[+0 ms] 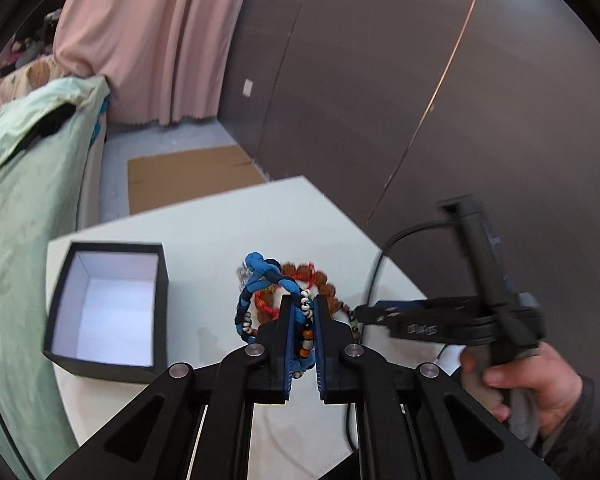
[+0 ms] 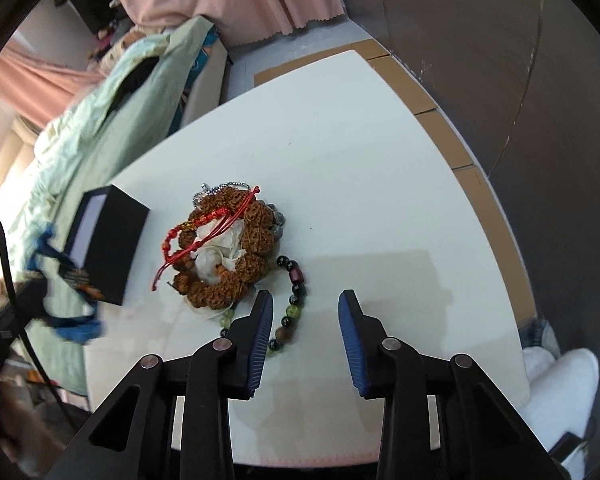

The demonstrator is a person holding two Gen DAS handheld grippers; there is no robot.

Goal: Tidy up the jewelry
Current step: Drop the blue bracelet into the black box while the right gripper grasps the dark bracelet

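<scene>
My left gripper (image 1: 303,304) is shut on a blue braided cord bracelet (image 1: 260,276) with white, orange and black beads, held above the white table (image 1: 228,220). It shows blurred at the left of the right wrist view (image 2: 68,320). A black box (image 1: 108,308) with a white inside stands open to the left; it also shows in the right wrist view (image 2: 112,236). My right gripper (image 2: 305,300) is open and empty above the table, just right of a pile: a brown seed bracelet (image 2: 236,240), a red string bracelet (image 2: 204,220), a silver chain (image 2: 220,189) and a dark and green bead bracelet (image 2: 292,304).
A bed with a green cover (image 1: 24,184) runs along the left. Pink curtains (image 1: 156,40) and a dark wardrobe (image 1: 380,80) stand behind. Cardboard (image 2: 440,92) lies on the floor beyond the table's far edge. A black cable (image 1: 380,264) trails over the table's right side.
</scene>
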